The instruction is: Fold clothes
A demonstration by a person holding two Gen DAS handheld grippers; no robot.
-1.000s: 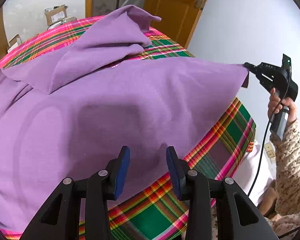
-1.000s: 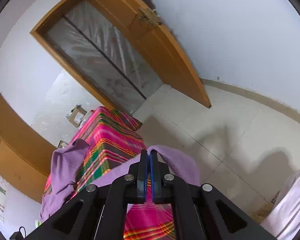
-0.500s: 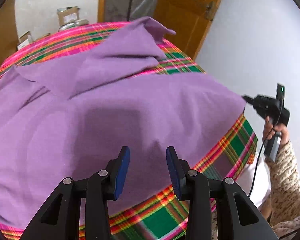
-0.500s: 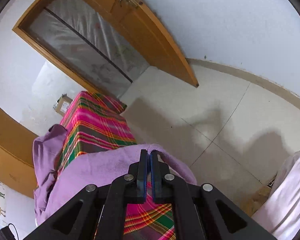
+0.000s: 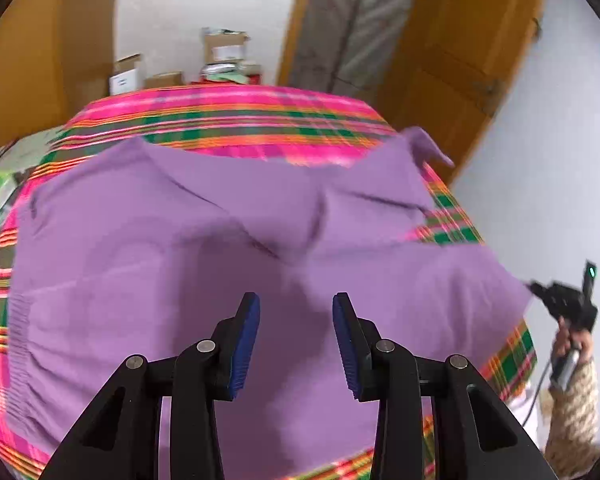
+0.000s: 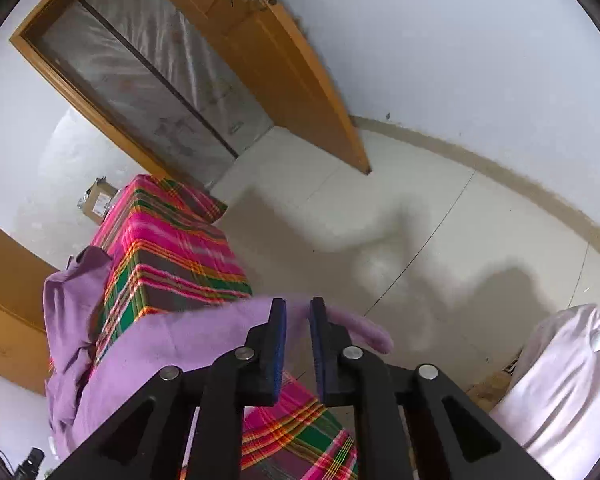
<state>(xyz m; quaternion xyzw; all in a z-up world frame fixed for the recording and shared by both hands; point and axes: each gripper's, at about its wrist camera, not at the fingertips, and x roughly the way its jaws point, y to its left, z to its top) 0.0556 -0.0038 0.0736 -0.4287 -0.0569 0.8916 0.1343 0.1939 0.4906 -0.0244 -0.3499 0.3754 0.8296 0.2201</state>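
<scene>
The purple garment (image 5: 220, 248) lies spread over the plaid cloth (image 5: 228, 120), one corner hanging past the cloth's right edge. The left gripper (image 5: 296, 340) hovers above the garment's near part, fingers wide apart and holding nothing. The right gripper (image 6: 298, 344) sits at that overhanging corner, fingers narrowly parted with fabric between them, grip uncertain.
</scene>
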